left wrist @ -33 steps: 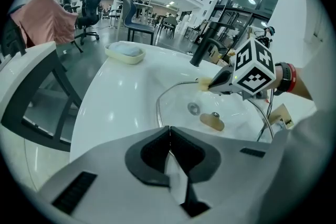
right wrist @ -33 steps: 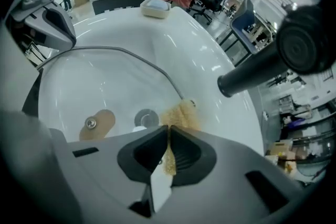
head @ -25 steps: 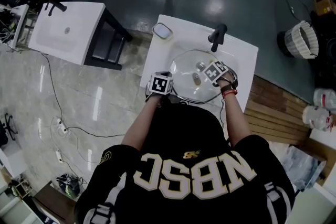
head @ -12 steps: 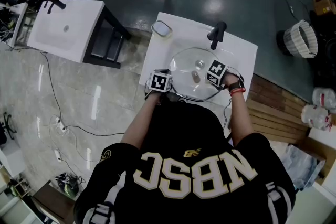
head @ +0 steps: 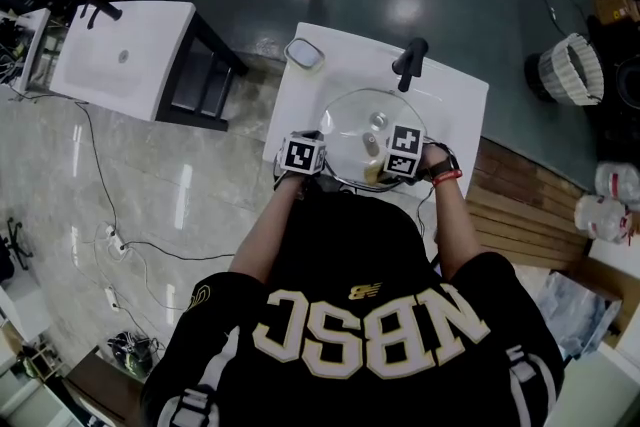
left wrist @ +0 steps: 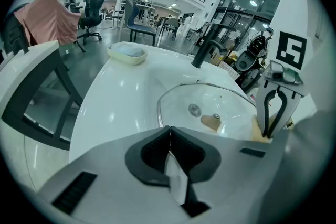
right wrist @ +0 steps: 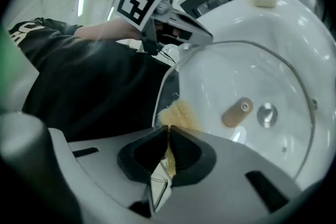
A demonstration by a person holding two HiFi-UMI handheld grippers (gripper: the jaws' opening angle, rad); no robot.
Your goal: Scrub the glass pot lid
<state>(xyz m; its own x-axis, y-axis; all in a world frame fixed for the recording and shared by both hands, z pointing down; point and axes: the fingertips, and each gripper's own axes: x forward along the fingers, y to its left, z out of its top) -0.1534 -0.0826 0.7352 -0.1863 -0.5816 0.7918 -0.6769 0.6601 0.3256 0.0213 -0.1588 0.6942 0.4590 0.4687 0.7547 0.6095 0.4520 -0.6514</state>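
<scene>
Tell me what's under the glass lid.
Through the glass lid, the white sink and its drain show. The patch under the right gripper's yellow scrubber, at the near rim, is covered.

Glass pot lid [head: 347,128]: round, clear, metal-rimmed, tan centre knob [right wrist: 237,112]; lies roughly level over the white basin [head: 300,103]; near-left rim clamped in left hand-held gripper [left wrist: 169,128]; yellow fibrous scrubber [right wrist: 178,113], pinched in right hand-held gripper [right wrist: 168,131], touches its near rim.
</scene>
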